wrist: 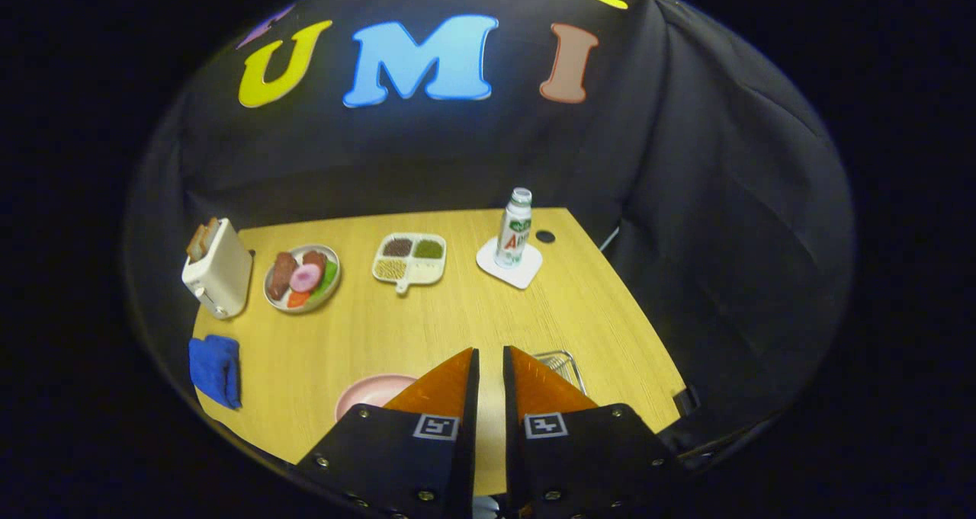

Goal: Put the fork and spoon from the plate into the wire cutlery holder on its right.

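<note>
- Tongs [488,355] sit high above the table [473,321] with my two fingers drawn almost together, a thin gap left between the tips; nothing is held in that gap.
- Pink plate [366,392] lies just under my left finger, mostly hidden by it; I cannot see the fork or spoon on the part that shows, so I judge they lie beneath the finger.
- Wire cutlery holder [563,365] peeks out beside my right finger, close to the plate's right side.
- Beyond the fingers stand a toaster [217,269], a plate of toy food [302,277], a divided dish [409,259] and a bottle [515,227] on a white coaster [509,266]; a blue cloth [216,368] lies near the table's left edge.
- Risk, as I judge it: coming down with the fingers this narrow, I could push a handle aside instead of straddling it; I should spread them first.
- Thin cutlery may slip or swing in the grip and catch the holder's wire rim; a tilted drop could tip the light holder.
</note>
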Motion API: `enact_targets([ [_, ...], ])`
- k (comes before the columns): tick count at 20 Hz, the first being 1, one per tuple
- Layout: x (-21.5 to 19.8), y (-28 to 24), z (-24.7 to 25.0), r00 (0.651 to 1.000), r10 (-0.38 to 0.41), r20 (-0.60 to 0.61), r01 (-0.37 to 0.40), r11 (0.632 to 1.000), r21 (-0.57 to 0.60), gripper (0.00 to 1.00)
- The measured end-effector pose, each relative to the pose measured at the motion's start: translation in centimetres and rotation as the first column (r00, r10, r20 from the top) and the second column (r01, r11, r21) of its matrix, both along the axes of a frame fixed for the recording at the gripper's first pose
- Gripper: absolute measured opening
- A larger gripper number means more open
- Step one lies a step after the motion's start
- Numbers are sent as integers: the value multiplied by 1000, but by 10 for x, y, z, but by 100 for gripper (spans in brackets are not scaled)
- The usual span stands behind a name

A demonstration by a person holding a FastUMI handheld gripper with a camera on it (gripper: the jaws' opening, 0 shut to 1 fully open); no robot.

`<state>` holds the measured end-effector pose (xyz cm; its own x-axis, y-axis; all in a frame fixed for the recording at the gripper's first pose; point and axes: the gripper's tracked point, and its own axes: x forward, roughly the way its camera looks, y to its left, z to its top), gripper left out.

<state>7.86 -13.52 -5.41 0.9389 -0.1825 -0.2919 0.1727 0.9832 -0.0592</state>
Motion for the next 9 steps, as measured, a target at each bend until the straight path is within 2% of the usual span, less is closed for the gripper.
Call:
enact_targets([
  [2, -3, 14, 33, 989, 25, 146, -26, 1000, 6, 17],
  [5, -17, 26, 85, 929, 57, 367, -60, 998, -2, 17],
  [9, -35, 33, 120, 866, 76, 495, -47, 996, -72, 17],
])
